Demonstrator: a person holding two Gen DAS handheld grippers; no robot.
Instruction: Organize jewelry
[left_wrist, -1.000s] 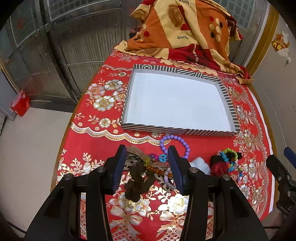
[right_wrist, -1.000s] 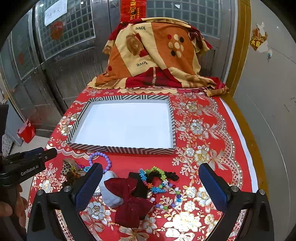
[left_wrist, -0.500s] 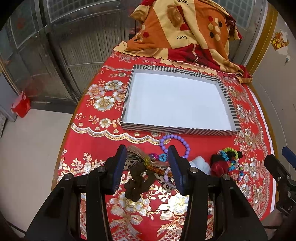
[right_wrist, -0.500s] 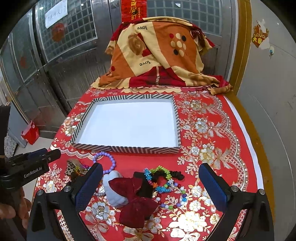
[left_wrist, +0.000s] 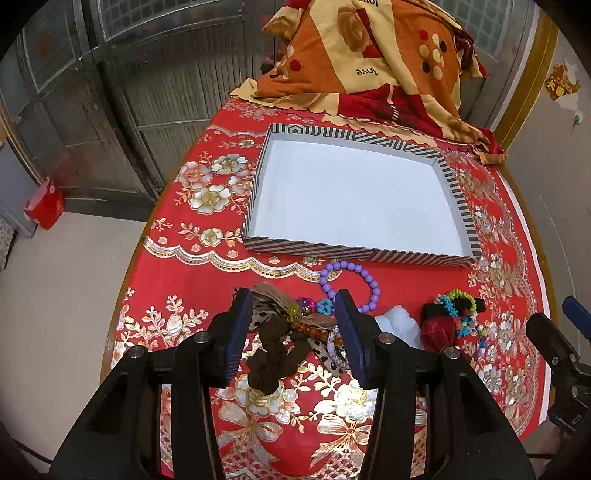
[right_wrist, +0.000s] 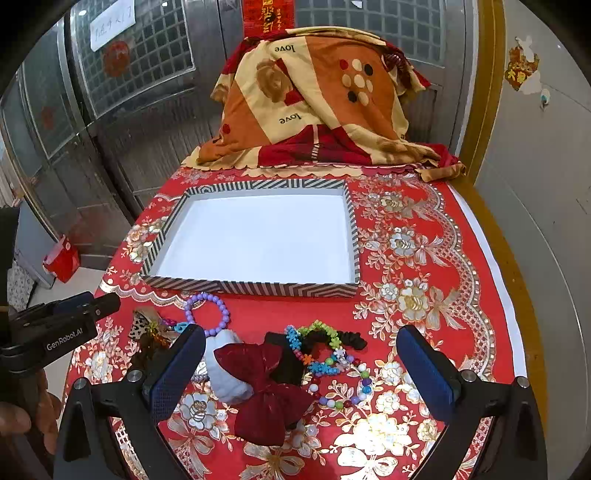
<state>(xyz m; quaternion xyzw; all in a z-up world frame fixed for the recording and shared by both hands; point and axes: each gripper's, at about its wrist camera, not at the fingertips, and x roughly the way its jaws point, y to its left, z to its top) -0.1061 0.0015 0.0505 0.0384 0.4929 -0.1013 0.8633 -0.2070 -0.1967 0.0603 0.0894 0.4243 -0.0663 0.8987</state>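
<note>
Jewelry lies heaped on the table's near edge, before the empty striped tray (right_wrist: 258, 288). The right gripper (right_wrist: 301, 369), jaws wide apart, frames the red bow (right_wrist: 266, 391); the left gripper (left_wrist: 291, 332), jaws apart, frames the brown scrunchie (left_wrist: 271, 360). Nothing is grasped yet; next comes lowering and closing.

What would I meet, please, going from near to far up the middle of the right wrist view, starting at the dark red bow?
Dark red bow → black scrunchie with the colourful flower-bead bracelet → striped box, white inside → orange and cream "love" blanket → red banner on the wall.
</note>
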